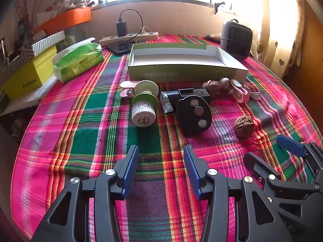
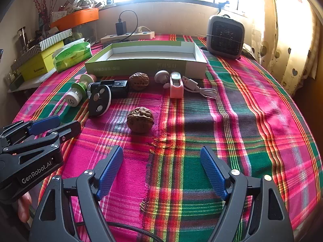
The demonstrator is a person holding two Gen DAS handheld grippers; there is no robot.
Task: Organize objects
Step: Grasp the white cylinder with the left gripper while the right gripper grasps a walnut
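A: Two grippers, left gripper (image 1: 161,167) and right gripper (image 2: 161,169), hang over the plaid cloth (image 2: 232,109) with jaws apart and nothing between them. Why is nothing held?

B: Judging by the layout, sorting has not begun. The open box (image 2: 141,68) is empty, and every small item lies in a loose row just in front of its near wall, presumably waiting to go in.

A: Which items?

B: Before the box: a green-and-white spool (image 1: 143,109), a black device (image 1: 193,115) with three round discs, a walnut (image 2: 139,81) and a pink holder (image 2: 176,87) with a white cable (image 2: 201,89). A second walnut (image 2: 140,119) sits apart, farther from the box and nearest the right gripper, so it looks the likeliest first pick.

A: What does each view add?

B: The right wrist view shows the cable in full and the maker's lettering on the left gripper's body. The left wrist view shows a pink clip (image 1: 127,89) behind the spool, and a dark phone (image 1: 120,47) behind the box's left corner. A green tissue pack (image 1: 78,60) lies left of the box; a grey heater (image 2: 226,37) stands to its right.
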